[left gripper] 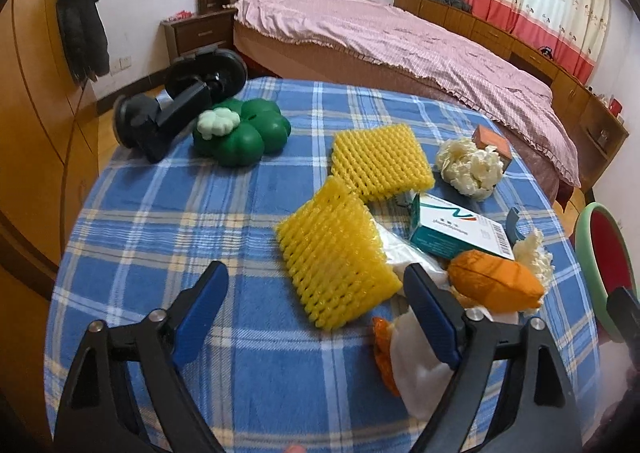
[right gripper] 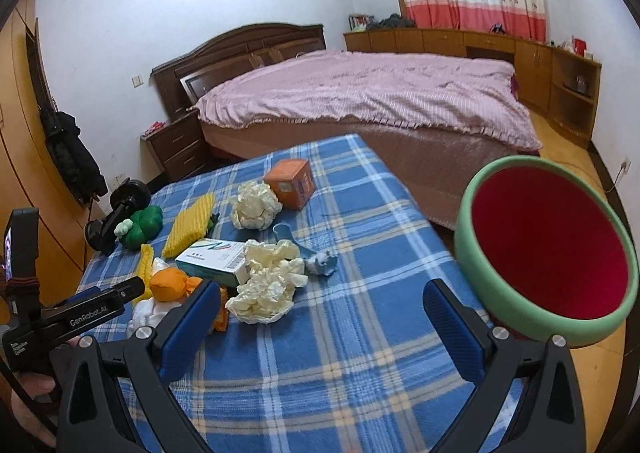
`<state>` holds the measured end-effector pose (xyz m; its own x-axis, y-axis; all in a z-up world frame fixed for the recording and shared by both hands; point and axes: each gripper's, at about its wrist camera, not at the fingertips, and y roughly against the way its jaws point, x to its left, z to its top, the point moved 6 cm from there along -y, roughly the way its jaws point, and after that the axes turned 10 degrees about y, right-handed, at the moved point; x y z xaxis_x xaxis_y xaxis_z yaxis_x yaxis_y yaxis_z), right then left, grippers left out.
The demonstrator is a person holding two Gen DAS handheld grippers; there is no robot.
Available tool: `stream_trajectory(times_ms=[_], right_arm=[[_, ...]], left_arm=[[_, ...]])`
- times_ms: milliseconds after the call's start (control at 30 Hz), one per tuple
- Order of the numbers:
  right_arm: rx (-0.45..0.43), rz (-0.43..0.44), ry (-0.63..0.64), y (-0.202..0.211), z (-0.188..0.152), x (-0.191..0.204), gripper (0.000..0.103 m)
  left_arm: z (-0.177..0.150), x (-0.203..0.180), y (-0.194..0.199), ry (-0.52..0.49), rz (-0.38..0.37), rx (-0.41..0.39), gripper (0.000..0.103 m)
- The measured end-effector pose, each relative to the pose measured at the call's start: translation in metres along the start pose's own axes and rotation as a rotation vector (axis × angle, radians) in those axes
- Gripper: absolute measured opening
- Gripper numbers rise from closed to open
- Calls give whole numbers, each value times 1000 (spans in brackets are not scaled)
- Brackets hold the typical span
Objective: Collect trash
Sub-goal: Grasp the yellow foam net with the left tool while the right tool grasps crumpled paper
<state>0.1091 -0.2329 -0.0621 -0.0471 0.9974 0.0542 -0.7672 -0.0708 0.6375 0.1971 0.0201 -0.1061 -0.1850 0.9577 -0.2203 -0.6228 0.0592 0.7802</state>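
Trash lies on a blue plaid table (left gripper: 200, 221): two yellow foam nets (left gripper: 336, 265) (left gripper: 380, 161), a teal and white box (left gripper: 452, 229), crumpled cream paper (left gripper: 468, 165), an orange wrapper (left gripper: 496, 285) and a small orange box (right gripper: 290, 183). My left gripper (left gripper: 316, 317) is open and empty, low over the table, just in front of the near foam net. My right gripper (right gripper: 324, 329) is open and empty, near a crumpled cream wad (right gripper: 264, 293). A green bin with a red inside (right gripper: 548, 257) stands at the table's right edge.
A green clover-shaped toy (left gripper: 240, 133) and a black suction mount (left gripper: 176, 109) lie at the table's far left. A small blue-grey piece (right gripper: 320, 261) lies mid-table. A bed with a pink cover (right gripper: 360, 101) stands behind the table. A wardrobe (left gripper: 32, 133) is on the left.
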Motion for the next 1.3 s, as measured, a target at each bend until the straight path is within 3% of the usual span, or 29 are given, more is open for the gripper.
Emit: stream_trajectory(times_ms=[233,733,967,1133,1300], right_arm=[[51,-8,21,-20,3,7,103],[124,-16,9,-65,3,21,103],[169,-4,-20,-80,-1,25,75],[207,68,-75,-89,-10,28,57],[190,90,-81,-85,-11,31,38]], left_arm=[[-6,13,-25,67,-38,87,63],[0,22,-25,38,-94,21,35],[3,26,-27,84,-148,31,29],[3,29,-26,112,-178,41,25],[1,23,-15,102,-194,20,25]])
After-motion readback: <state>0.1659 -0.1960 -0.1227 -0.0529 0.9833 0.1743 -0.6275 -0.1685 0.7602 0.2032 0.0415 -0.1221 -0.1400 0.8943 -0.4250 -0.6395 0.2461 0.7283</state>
